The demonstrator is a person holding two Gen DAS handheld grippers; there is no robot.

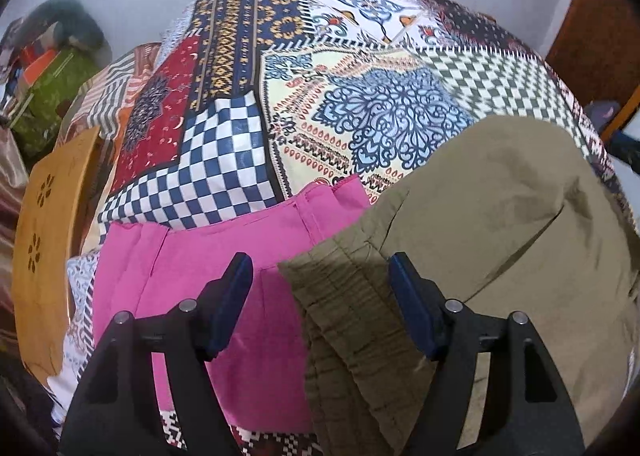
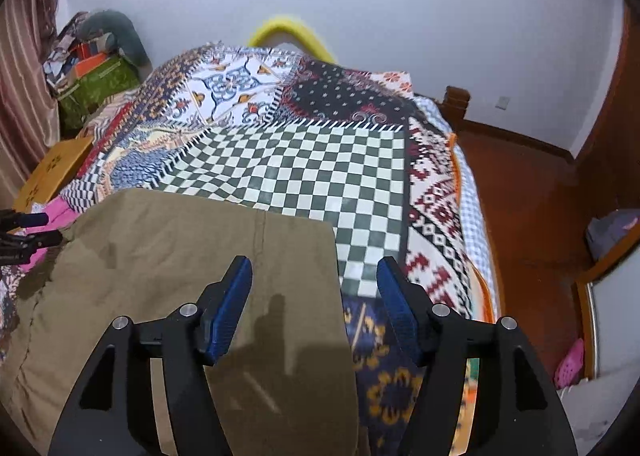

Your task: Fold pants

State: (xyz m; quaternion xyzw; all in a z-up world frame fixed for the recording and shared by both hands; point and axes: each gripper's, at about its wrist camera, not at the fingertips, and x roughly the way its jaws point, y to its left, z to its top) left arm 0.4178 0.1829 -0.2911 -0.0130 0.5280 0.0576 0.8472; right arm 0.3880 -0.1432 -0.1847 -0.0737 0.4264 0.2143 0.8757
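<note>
Olive-khaki pants (image 1: pixel 500 224) lie flat on the patchwork bedspread (image 1: pixel 360 116), their gathered waistband (image 1: pixel 344 296) toward me. My left gripper (image 1: pixel 320 268) is open and empty, hovering over the waistband edge where it meets a pink garment (image 1: pixel 224 256). In the right wrist view the pants (image 2: pixel 180 256) lie folded in half, with the right edge straight. My right gripper (image 2: pixel 314 272) is open and empty above that right edge. The left gripper (image 2: pixel 32 230) shows at the far left of that view.
A wooden stool (image 1: pixel 44 256) stands left of the bed. Bags and boxes (image 2: pixel 92 68) are piled in the far left corner. A yellow headboard rail (image 2: pixel 292 32) sits at the far end. Red floor (image 2: pixel 520 196) and a wooden cabinet lie to the right.
</note>
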